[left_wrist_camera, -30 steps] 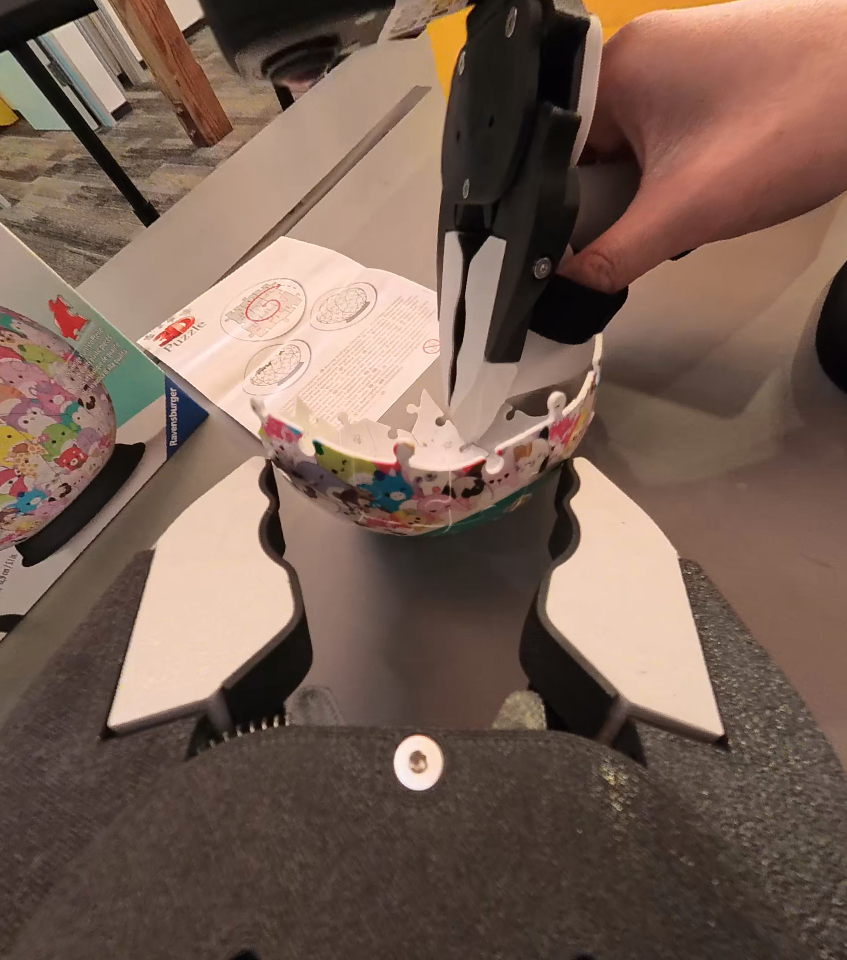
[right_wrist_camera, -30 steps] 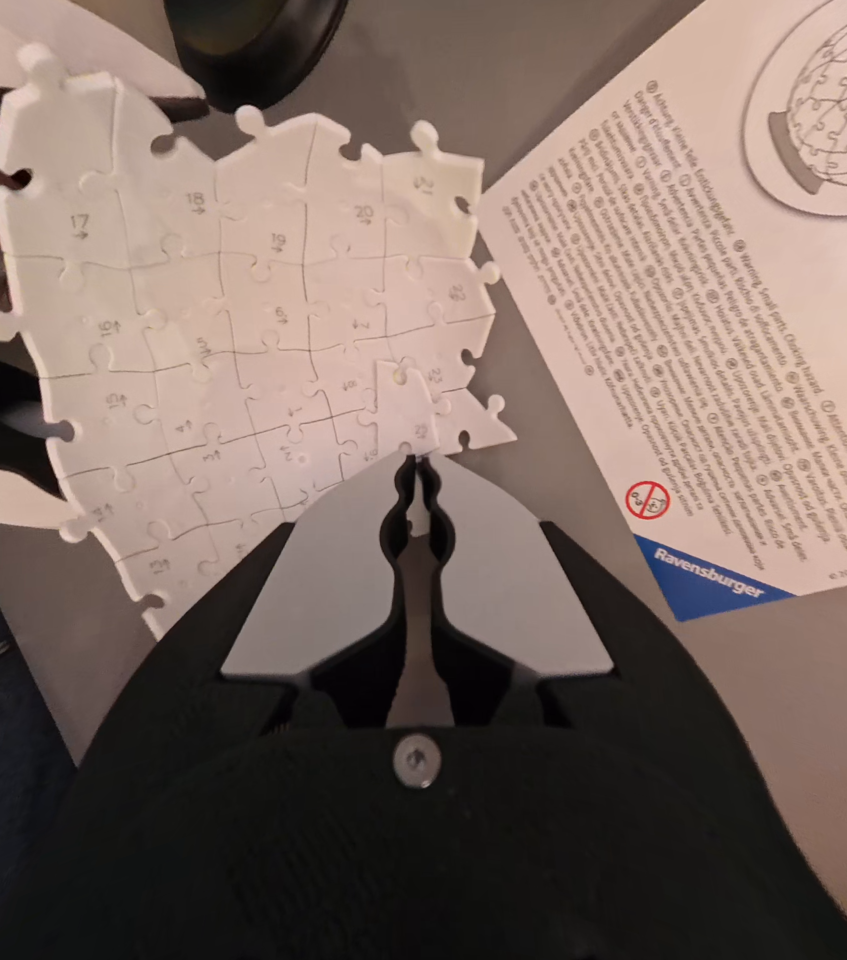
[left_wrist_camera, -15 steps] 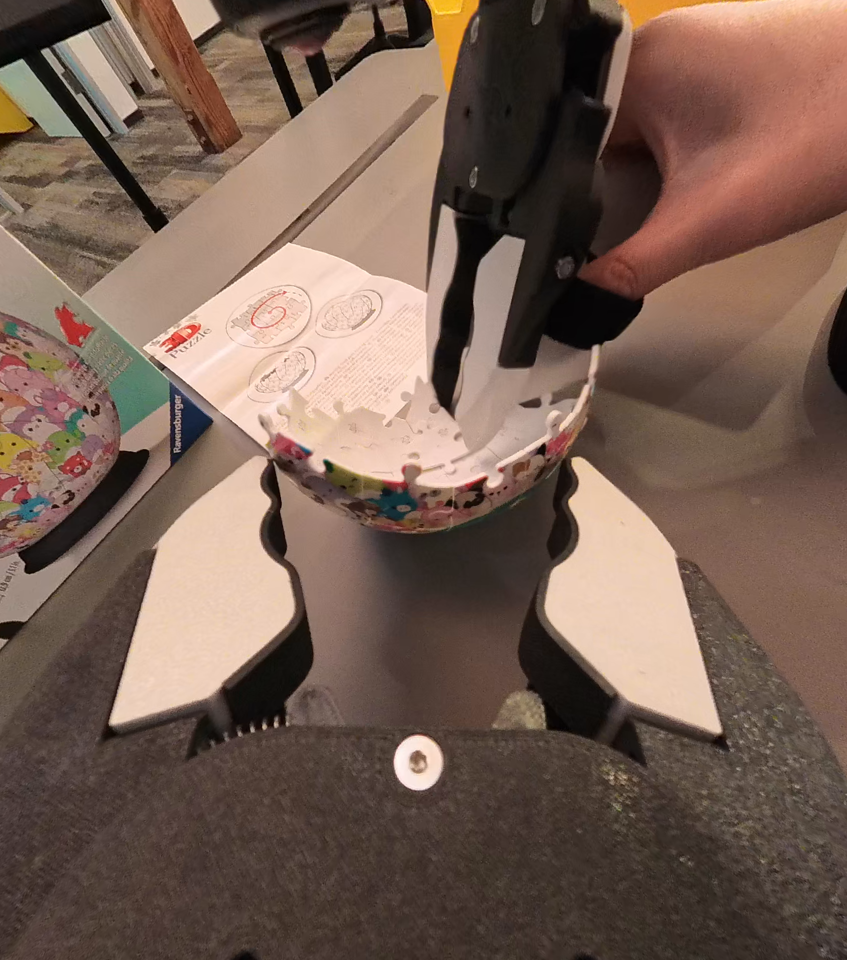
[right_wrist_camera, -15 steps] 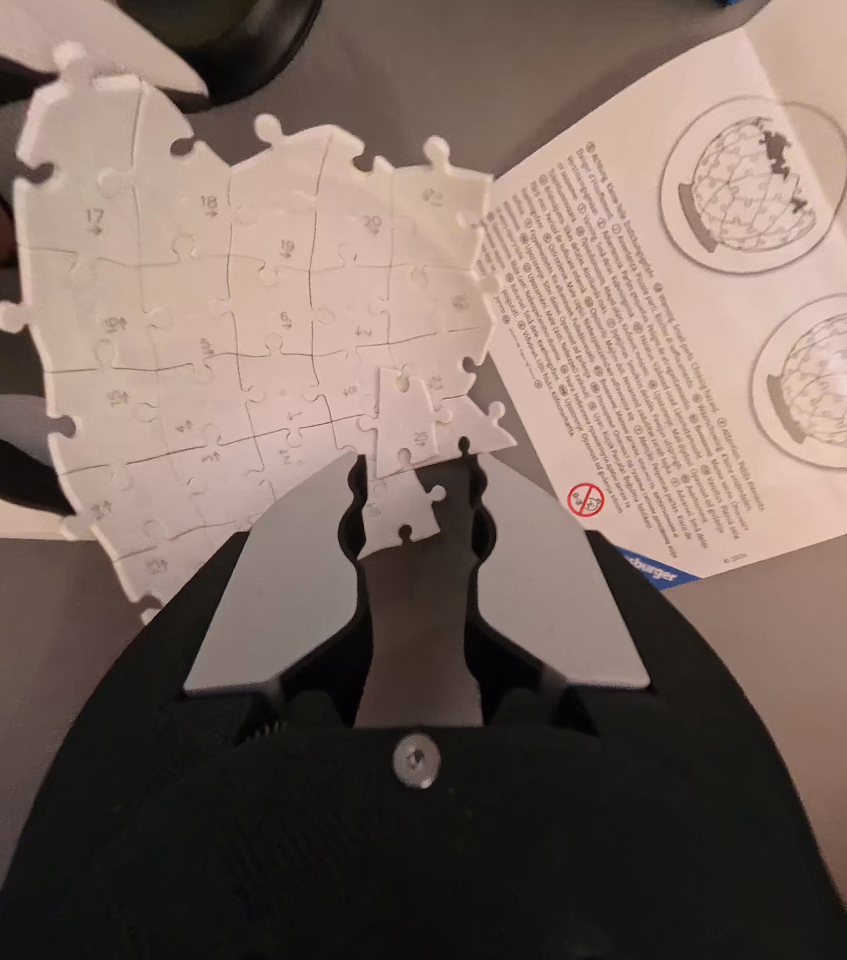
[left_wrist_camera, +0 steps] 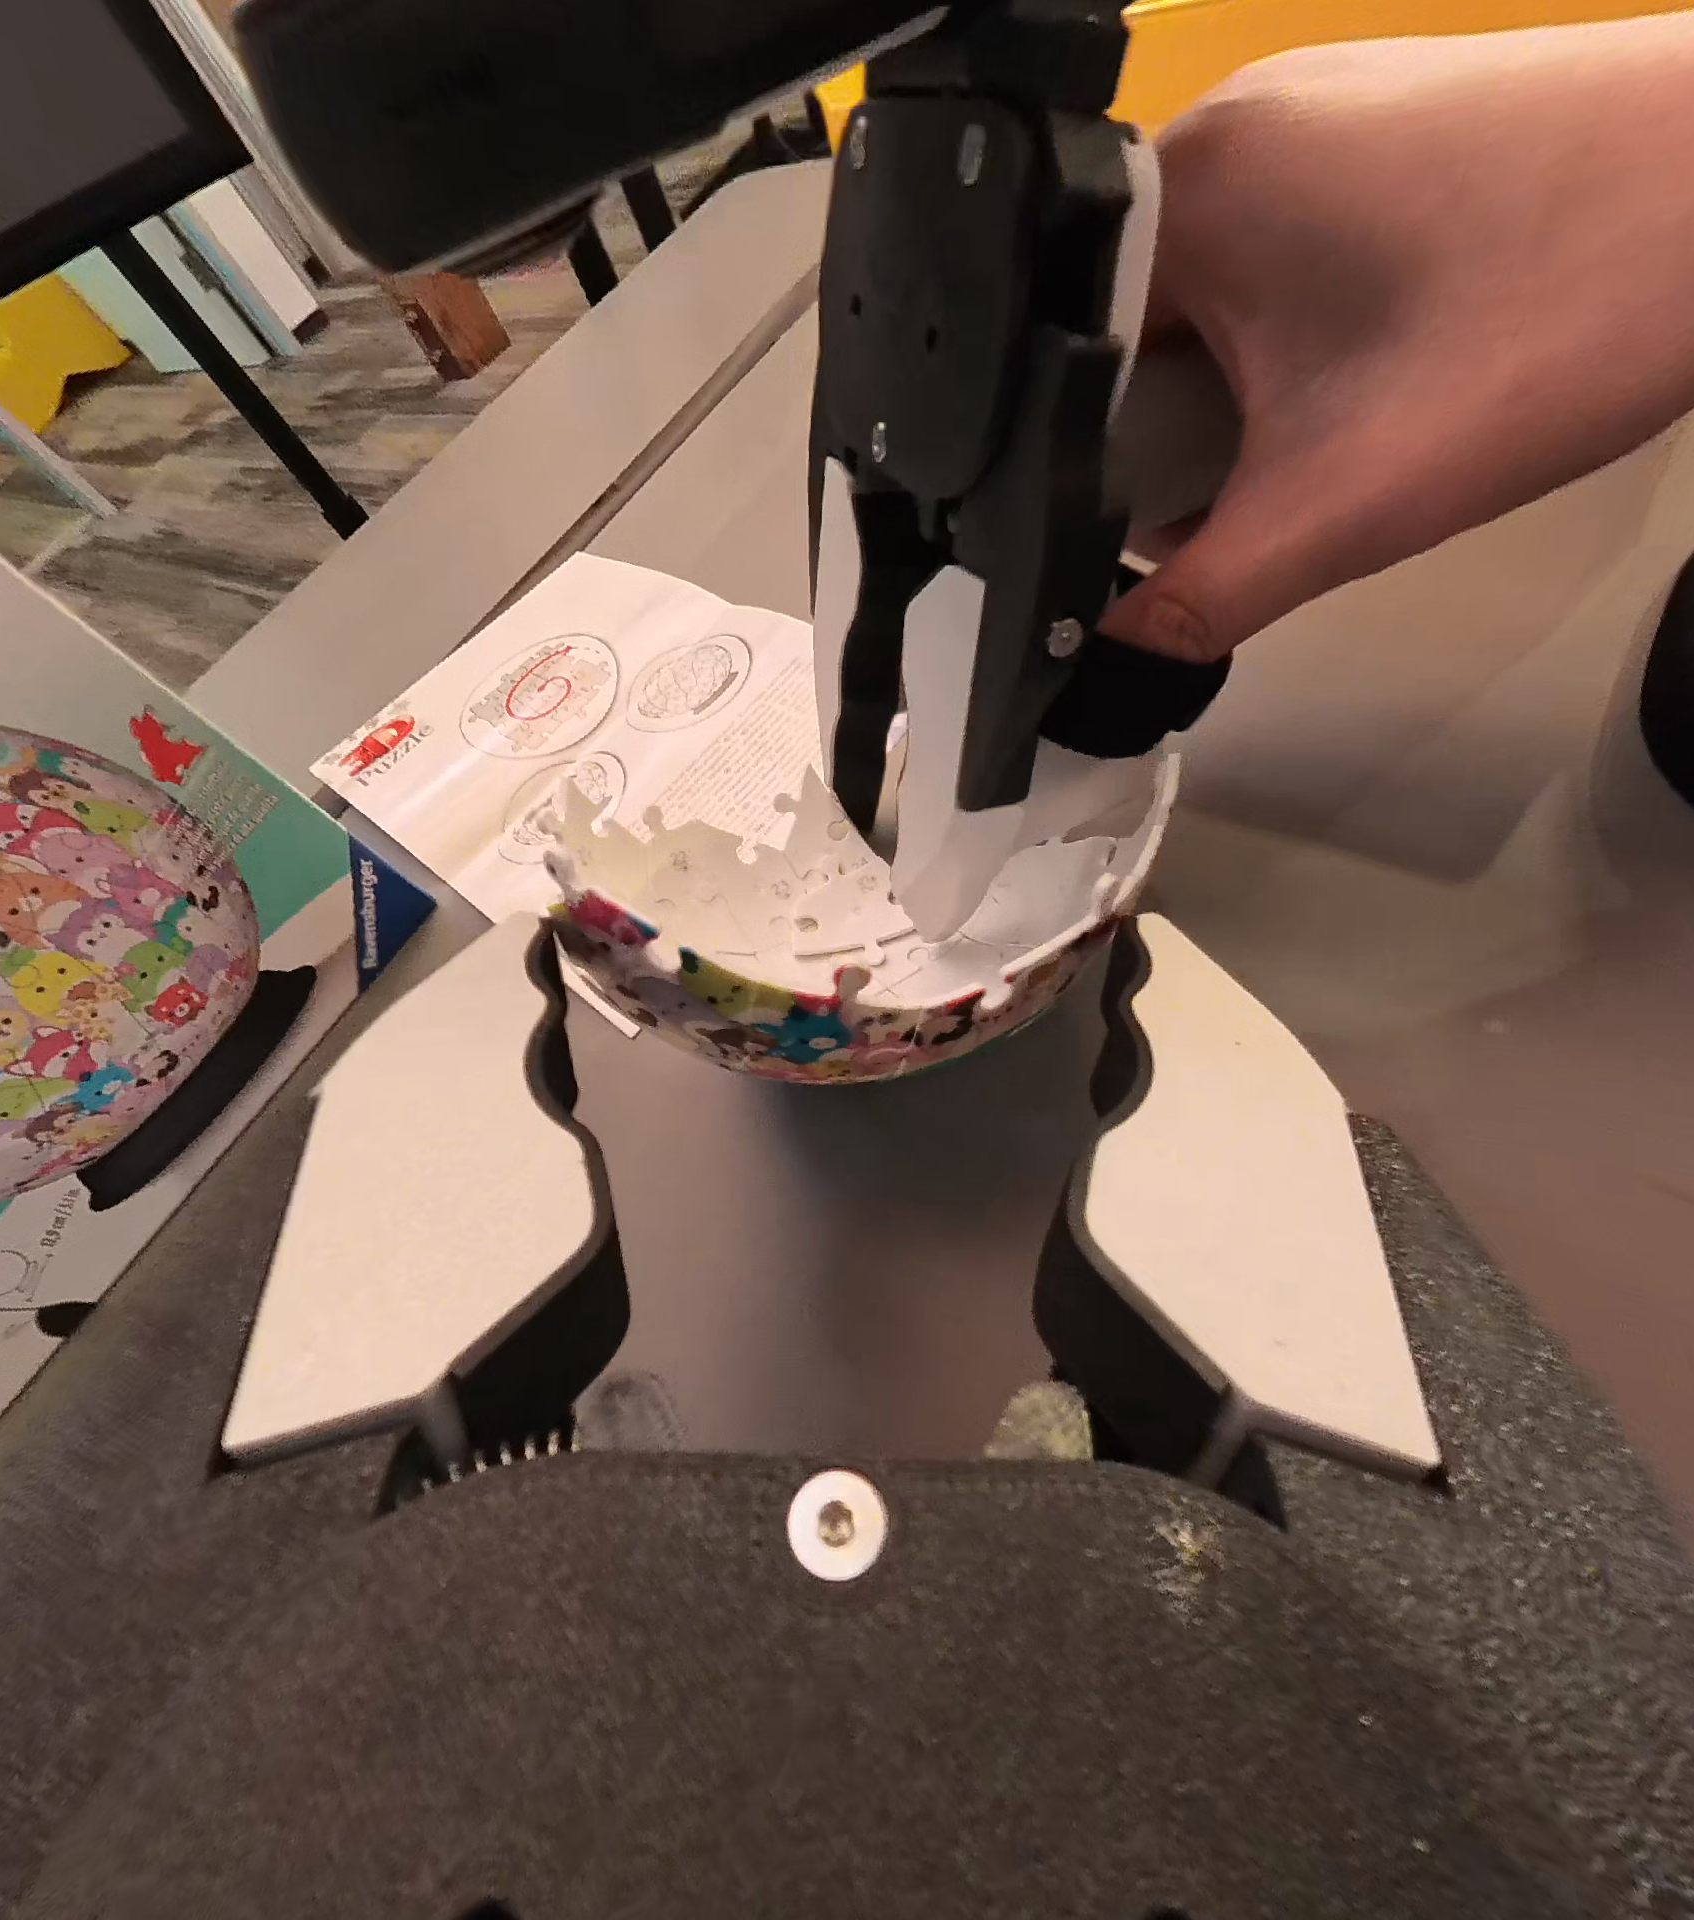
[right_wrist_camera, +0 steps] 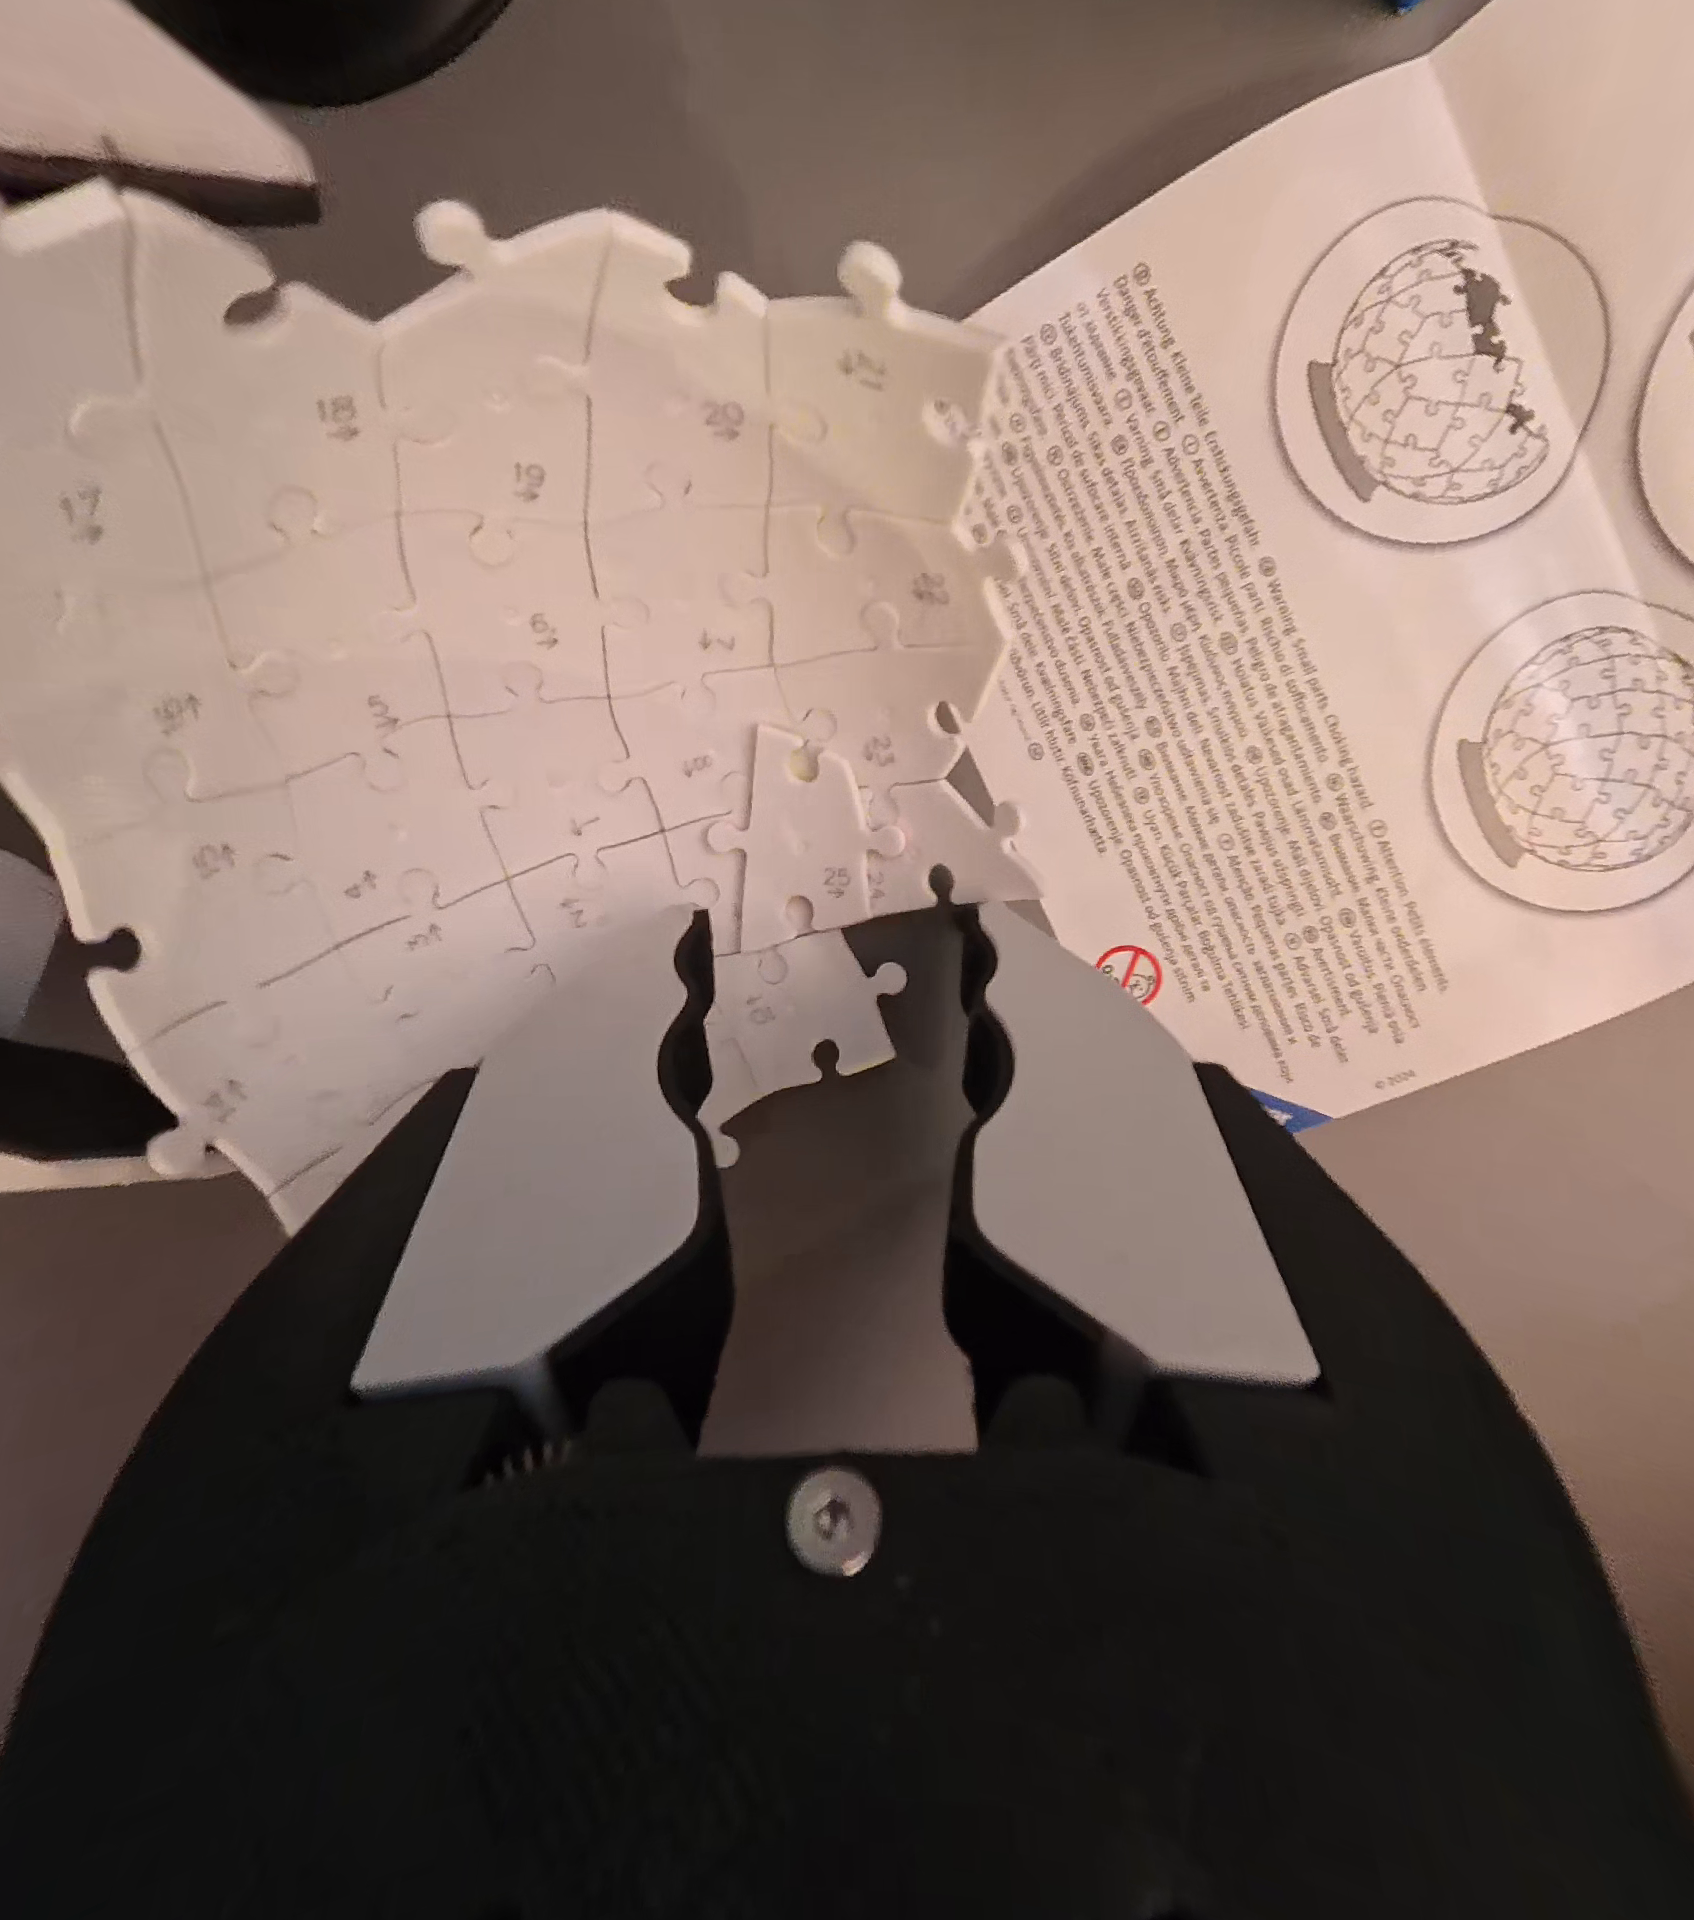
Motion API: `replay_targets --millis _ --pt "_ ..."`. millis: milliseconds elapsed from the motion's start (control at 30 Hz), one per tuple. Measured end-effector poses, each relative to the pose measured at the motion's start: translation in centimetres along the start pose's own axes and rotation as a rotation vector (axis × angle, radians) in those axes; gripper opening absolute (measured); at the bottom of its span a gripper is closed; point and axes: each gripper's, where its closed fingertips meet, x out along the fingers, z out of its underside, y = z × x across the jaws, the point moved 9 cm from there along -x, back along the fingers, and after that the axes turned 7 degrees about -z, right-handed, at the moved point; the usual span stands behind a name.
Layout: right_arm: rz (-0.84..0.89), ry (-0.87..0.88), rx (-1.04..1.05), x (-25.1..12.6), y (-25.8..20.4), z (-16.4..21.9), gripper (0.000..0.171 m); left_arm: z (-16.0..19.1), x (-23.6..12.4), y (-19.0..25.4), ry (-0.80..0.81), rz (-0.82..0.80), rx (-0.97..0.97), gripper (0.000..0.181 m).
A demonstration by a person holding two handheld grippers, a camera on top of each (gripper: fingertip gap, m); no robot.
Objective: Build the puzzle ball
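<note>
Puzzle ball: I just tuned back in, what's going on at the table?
The half-built puzzle ball sits as an open bowl between the fingers of the open left gripper, which flank its sides. The right gripper, open and pointing down into the bowl, holds nothing. A loose piece lies slightly askew on the inner wall, not yet seated. An instruction sheet lies behind.

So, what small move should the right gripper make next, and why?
Probably close the right gripper again on the loose piece and reseat it: the gripper is open, and the piece lies tilted over the shell's seams, not flush. The left gripper flanks the shell.
</note>
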Motion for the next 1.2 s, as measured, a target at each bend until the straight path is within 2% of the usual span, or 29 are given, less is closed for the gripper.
replay_targets --millis 267,467,633,800,933,1200 --pt "0.002 0.006 0.063 -0.3 0.3 0.0 0.047 -0.1 -0.1 1.1 0.013 -0.043 0.062 0.099" --pt "-0.002 0.017 0.083 -0.5 0.5 0.2 0.048 0.2 -0.2 0.9 0.014 -0.048 0.037 0.099" --pt "-0.013 0.033 0.095 -1.2 1.3 0.4 0.050 0.9 -0.4 0.3 -0.018 -0.032 -0.045 0.100" --pt "-0.129 0.078 0.157 -1.0 2.1 0.9 0.052 2.1 -0.5 -0.5 -0.071 0.009 -0.178 0.103" --pt "-0.247 0.123 0.195 -1.1 2.0 0.9 0.039 2.9 -0.7 -0.6 -0.093 0.034 -0.213 0.104" --pt "-0.328 0.110 0.196 -0.8 0.3 0.5 0.025 3.9 -2.3 -0.1 -0.121 0.046 -0.219 0.104"
